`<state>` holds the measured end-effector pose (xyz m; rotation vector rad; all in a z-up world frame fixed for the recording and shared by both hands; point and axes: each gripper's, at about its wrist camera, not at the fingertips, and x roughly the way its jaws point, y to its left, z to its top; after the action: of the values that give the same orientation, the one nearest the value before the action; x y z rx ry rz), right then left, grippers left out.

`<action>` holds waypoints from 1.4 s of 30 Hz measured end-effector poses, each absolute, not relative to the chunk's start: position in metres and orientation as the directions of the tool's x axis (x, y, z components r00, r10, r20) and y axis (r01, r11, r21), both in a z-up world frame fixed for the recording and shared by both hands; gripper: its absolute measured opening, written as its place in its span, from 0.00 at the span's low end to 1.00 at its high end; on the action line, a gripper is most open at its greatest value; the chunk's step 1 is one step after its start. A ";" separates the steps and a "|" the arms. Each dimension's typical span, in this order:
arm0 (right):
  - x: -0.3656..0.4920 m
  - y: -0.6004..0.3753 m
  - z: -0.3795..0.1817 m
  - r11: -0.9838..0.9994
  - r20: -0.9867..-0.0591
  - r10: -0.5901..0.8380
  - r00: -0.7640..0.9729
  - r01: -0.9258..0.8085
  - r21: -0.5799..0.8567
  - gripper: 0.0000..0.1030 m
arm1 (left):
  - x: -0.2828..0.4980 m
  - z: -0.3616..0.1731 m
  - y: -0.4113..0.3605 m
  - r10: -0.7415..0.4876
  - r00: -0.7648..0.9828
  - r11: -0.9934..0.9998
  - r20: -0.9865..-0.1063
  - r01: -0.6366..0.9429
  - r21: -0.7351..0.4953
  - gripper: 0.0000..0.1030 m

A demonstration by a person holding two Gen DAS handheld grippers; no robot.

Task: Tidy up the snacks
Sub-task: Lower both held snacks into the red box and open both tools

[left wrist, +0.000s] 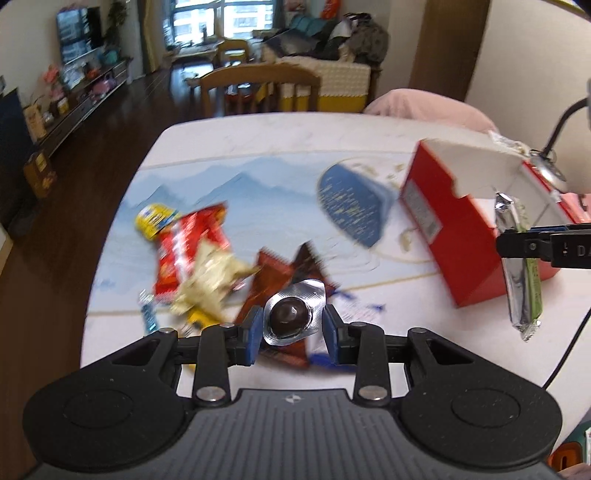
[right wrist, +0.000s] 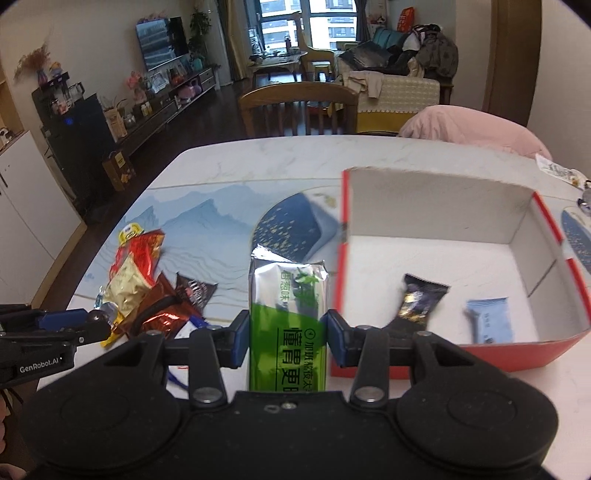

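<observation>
**Both tongs loaded above the snack pile**

Left tongs [left wrist: 291, 325] are clamped on a foil-cupped chocolate [left wrist: 290, 314], up off the counter [left wrist: 258, 136]; right tongs [right wrist: 286, 332] squeeze a green-and-silver snack bar [right wrist: 288, 314] just beside the red box [right wrist: 436, 360]; inside sit a dark wrapper [right wrist: 417, 302] and a blue packet [right wrist: 489, 319]; remaining snacks [left wrist: 192, 254] lie heaped at left.

Soft daylight enters from the far window [right wrist: 306, 22]; fisheye edges curve and darken, and the table [left wrist: 258, 147] is motion-blurred.
</observation>
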<state>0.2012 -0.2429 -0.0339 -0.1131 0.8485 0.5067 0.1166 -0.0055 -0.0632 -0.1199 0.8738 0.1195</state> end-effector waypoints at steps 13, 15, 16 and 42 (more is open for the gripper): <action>0.246 -0.305 -0.001 0.909 -0.703 0.345 0.622 -0.409 0.085 0.40 | 0.172 -0.013 -0.092 -0.030 0.722 0.999 -0.691 0.013 -0.030 0.32; 0.253 -0.312 -0.001 0.914 -0.700 0.335 0.631 -0.398 0.079 0.40 | 0.182 -0.008 -0.104 -0.039 0.729 0.999 -0.683 0.031 -0.025 0.32; 0.258 -0.316 0.000 0.916 -0.699 0.332 0.634 -0.394 0.078 0.40 | 0.187 -0.006 -0.109 -0.046 0.731 0.999 -0.680 0.039 -0.026 0.32; 0.360 -0.394 -0.054 0.944 -0.797 0.233 0.557 -0.326 0.048 0.40 | 0.325 -0.047 -0.209 -0.082 0.580 0.997 -0.810 0.041 -0.071 0.33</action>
<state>0.3596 -0.3945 -0.0541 -0.1091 0.9228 0.3306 0.3252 -0.2092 -0.0474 -0.0465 0.9494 -0.0717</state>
